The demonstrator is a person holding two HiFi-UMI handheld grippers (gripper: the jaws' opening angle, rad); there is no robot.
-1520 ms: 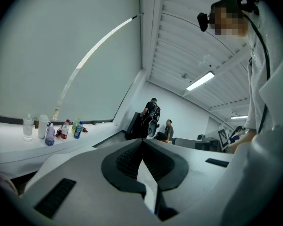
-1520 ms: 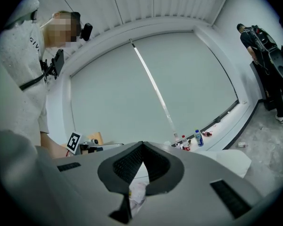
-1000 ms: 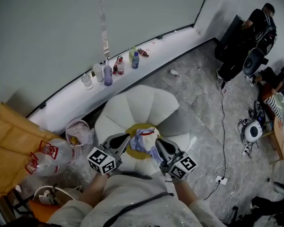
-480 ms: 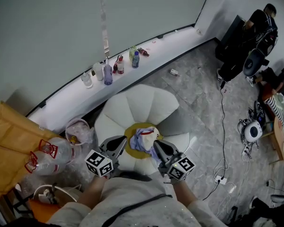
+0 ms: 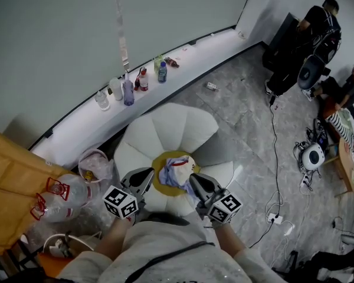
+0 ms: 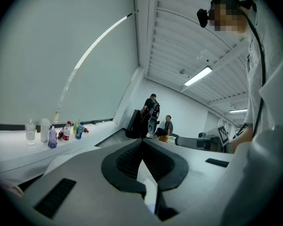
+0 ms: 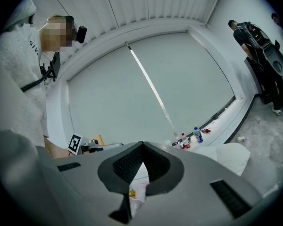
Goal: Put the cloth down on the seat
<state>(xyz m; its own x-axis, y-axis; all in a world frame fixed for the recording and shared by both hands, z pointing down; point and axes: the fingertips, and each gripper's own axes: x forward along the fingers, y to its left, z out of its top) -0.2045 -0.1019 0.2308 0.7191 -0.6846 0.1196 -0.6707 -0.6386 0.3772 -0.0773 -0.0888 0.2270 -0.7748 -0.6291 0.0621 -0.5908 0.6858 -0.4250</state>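
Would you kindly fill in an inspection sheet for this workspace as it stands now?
Surface: white petal-shaped seat with a yellow centre, standing on a grey floor.
Job's things: cloth lies crumpled on the seat's centre.
Clutter: bottles on the wall ledge; plastic bags and a brown bag at left.
Grippers: left gripper and right gripper both shut and empty, one on either side of the cloth.
Cables: cable runs over the floor to a power strip.
Surroundings: people by equipment at far right.
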